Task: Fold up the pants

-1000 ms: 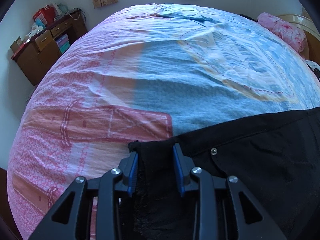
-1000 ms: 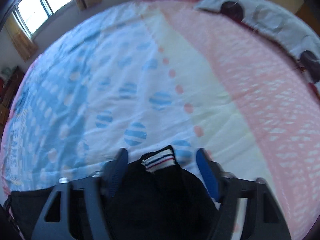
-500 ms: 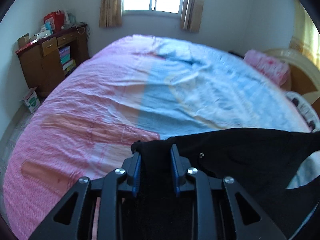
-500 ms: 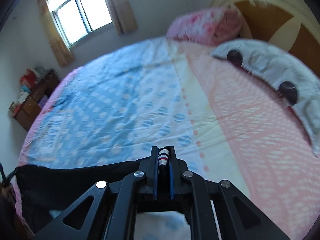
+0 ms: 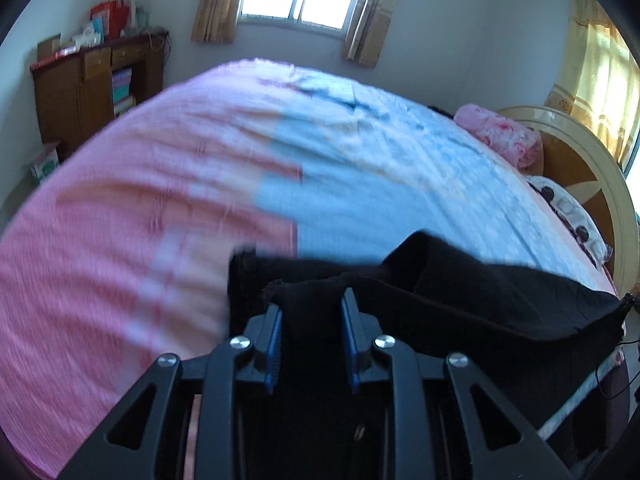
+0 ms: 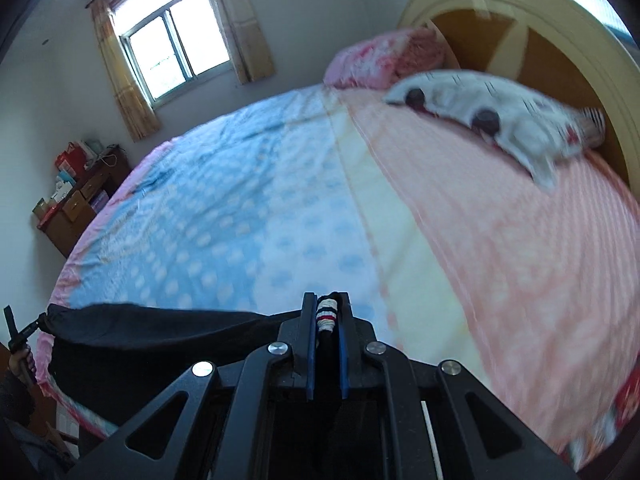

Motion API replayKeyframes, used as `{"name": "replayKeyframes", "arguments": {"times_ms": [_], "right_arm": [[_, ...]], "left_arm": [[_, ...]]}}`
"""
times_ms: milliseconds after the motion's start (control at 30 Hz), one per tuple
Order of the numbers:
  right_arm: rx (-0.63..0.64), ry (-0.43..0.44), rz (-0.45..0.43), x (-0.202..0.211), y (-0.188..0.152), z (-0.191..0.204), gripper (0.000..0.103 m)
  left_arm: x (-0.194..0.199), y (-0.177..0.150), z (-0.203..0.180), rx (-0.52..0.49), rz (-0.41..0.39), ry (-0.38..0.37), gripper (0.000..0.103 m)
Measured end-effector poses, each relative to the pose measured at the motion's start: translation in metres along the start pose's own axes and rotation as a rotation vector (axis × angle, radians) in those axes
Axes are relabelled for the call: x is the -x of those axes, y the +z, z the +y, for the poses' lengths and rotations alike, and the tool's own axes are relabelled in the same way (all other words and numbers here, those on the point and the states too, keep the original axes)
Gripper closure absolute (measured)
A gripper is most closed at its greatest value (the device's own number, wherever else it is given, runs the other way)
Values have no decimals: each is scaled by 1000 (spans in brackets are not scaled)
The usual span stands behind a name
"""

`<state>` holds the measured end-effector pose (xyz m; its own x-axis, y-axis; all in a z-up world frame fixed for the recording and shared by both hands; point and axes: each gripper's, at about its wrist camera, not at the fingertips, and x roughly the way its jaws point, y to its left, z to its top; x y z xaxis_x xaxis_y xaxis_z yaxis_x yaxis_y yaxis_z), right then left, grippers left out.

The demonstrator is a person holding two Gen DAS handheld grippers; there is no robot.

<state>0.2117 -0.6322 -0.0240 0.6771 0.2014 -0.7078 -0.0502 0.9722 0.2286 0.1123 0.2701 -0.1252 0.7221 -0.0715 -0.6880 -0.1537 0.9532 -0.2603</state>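
Observation:
The black pants [image 5: 480, 300] hang stretched between my two grippers, lifted above the bed. My left gripper [image 5: 312, 312] is shut on one black edge of the pants, which bunches between its blue pads. My right gripper [image 6: 328, 316] is shut on the other end, pinching a striped white, red and navy trim [image 6: 327, 314]. In the right wrist view the pants [image 6: 160, 324] run off to the left as a taut black band. Part of the pants still trails down toward the bed's near edge.
The bed [image 5: 180, 200] has a pink and blue patterned sheet. A pink pillow [image 5: 500, 136] and a grey-white spotted pillow [image 6: 500, 116] lie by the round wooden headboard [image 6: 540, 40]. A wooden dresser [image 5: 92, 92] stands at the far left wall under cluttered items.
Both grippers have closed on the pants and lifted them off the bed. The cameras now look higher across the room, and the pants are pulled taut between the two grippers.

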Motion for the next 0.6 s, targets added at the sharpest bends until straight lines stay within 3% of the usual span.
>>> {"name": "replayKeyframes", "arguments": {"times_ms": [167,333,433,500,600], "right_arm": [[-33,-15,59,-10,-42,-12,94],[-12,-34,79,-7,-56,-10,91],[-6,-82,67,6,-62,-7,82],[1,-135,53,16,-65,-2,65],[69,-239,9,37,-69,23,61]], "left_arm": [[0,-31,8,24,-6,-17,76],[9,-36,5,-18,-40,-24,74],[14,-38,2,-55,-51,-13,74],[18,-41,0,-89,-64,5,73],[21,-43,-6,-150,-81,49,66]]}}
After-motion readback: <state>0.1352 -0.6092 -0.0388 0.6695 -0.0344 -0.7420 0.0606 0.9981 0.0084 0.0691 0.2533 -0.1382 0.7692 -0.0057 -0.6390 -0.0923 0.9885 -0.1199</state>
